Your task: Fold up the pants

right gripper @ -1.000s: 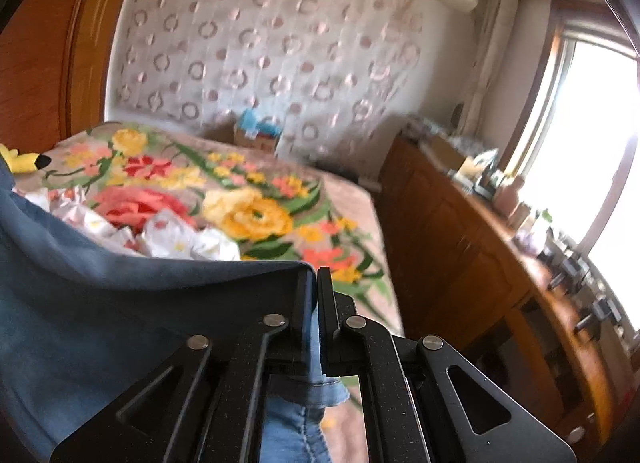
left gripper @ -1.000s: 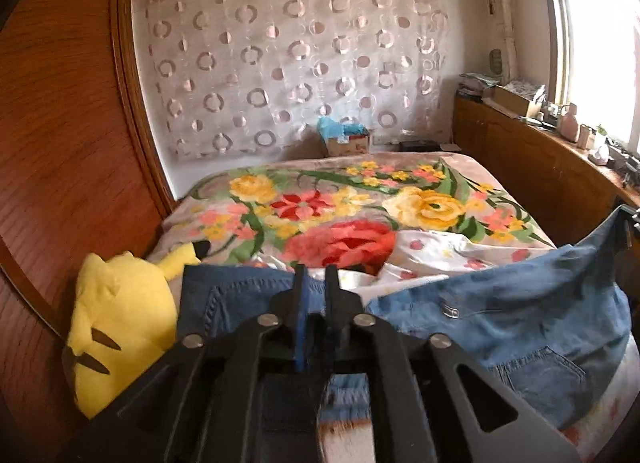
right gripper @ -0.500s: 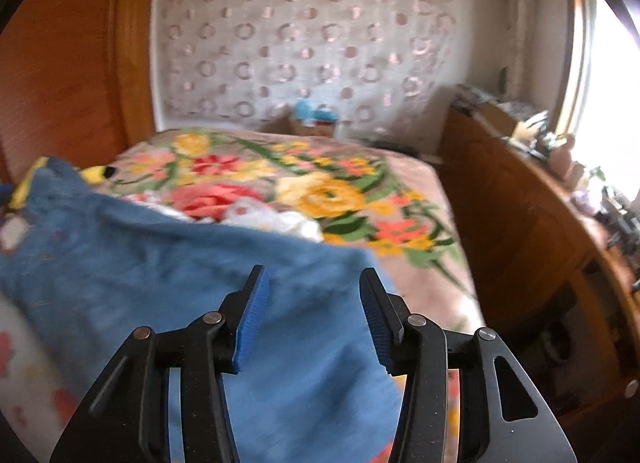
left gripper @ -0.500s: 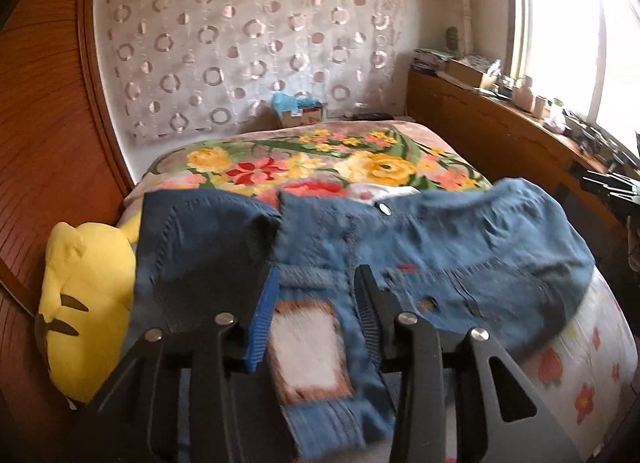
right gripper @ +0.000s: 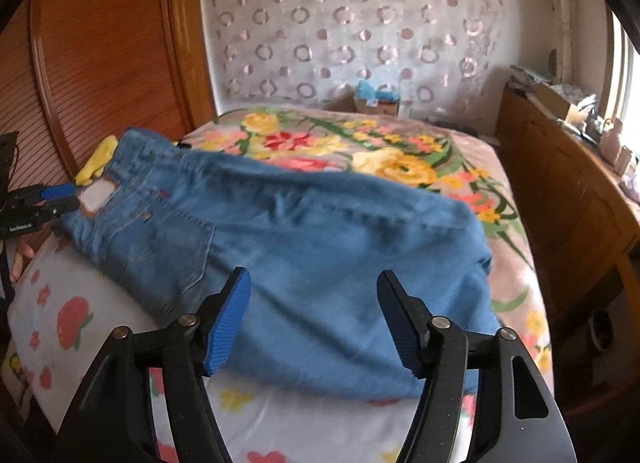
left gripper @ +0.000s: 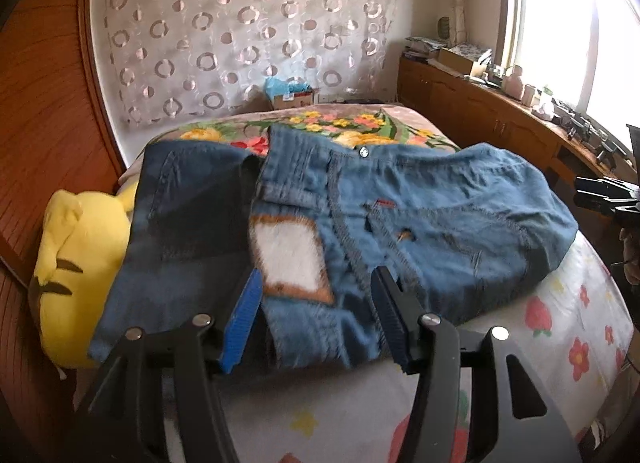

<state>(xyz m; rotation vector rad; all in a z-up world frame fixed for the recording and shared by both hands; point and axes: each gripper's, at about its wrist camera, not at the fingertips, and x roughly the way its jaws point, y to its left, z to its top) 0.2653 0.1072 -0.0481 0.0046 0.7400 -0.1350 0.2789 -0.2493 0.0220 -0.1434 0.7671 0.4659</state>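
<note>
Left wrist view: pants spread on bed, waistband end between blue pads of left claw, untouched. Both claws empty, opening wider; right claw above leg end. Best backed off cleanly, cloth unsnagged, before regripping.

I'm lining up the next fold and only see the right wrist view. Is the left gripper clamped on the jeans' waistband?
Observer: No. In the left wrist view the left gripper has its jaws opening. Denim of the jeans lies between them, but the pads do not press it.
Operator: What is the yellow thing past the waist?
Observer: A yellow plush toy. The waist end of the jeans drapes over its side.
Operator: Any fastener showing?
Observer: Yes, a metal button sits at the far edge of the waistband.
</note>
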